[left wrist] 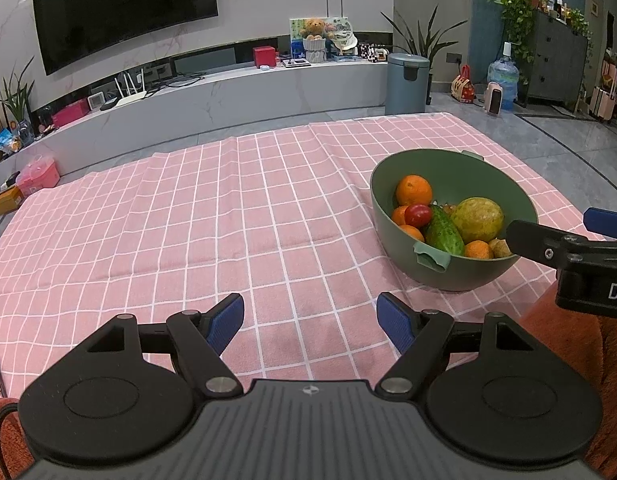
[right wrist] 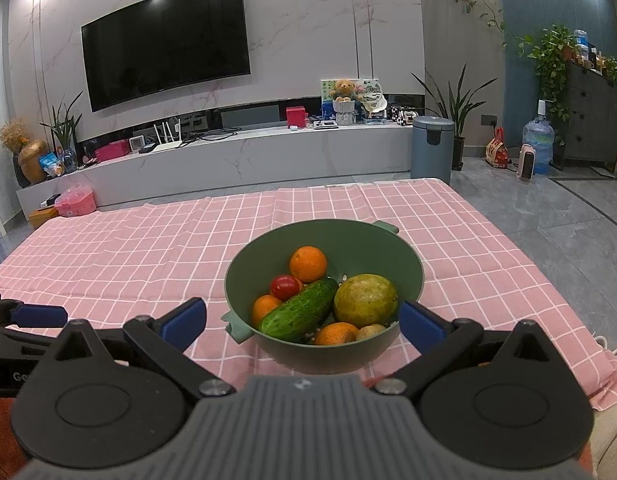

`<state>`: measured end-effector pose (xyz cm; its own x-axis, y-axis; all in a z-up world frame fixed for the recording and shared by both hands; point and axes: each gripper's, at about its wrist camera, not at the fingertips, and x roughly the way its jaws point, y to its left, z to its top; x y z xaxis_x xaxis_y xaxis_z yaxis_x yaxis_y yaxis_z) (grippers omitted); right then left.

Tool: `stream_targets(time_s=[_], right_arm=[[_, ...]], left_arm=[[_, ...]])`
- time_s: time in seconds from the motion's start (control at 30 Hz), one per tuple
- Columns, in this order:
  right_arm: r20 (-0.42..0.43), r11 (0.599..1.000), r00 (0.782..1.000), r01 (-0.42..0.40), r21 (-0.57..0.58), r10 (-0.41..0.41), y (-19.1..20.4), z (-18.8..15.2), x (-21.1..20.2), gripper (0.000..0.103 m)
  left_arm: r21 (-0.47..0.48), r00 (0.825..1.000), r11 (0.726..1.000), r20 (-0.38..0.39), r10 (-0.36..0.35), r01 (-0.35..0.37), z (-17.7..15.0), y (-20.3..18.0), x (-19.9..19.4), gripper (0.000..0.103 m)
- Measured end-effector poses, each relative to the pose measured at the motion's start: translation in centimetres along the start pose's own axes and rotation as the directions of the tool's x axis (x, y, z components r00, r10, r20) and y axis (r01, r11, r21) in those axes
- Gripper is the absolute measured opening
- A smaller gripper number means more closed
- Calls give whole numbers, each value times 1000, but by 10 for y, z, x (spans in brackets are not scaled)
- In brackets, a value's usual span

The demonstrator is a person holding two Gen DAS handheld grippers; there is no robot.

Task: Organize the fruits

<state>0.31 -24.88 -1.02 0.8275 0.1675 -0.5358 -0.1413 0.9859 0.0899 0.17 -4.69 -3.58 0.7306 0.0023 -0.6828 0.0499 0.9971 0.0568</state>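
Cucumber (right wrist: 301,311) in bowl (right wrist: 244,264), lying diagonally

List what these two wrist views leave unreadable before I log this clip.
- Bottom of the green plastic colander bowl: both views, covered by the dark green cucumber and large yellow-green round fruit.
- Small brownish fruit: right wrist view, mostly behind the bowl's near rim; type unclear.
- Right tool: left wrist view, cut off by the right edge.
- Left tool: right wrist view, only one blue pad visible.

Wall television (right wrist: 164,40), blue-grey bin (right wrist: 432,148), water jug (right wrist: 538,142), teddy bear (right wrist: 344,90).
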Motion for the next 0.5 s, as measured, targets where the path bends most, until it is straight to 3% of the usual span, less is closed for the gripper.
stream_targets(time_s=[0.5], right_arm=[[2,1000,1000,1,5,-1,-1,1,0,98]], left_arm=[[-3,1000,1000,16,2,-2,4,1,-6,89]])
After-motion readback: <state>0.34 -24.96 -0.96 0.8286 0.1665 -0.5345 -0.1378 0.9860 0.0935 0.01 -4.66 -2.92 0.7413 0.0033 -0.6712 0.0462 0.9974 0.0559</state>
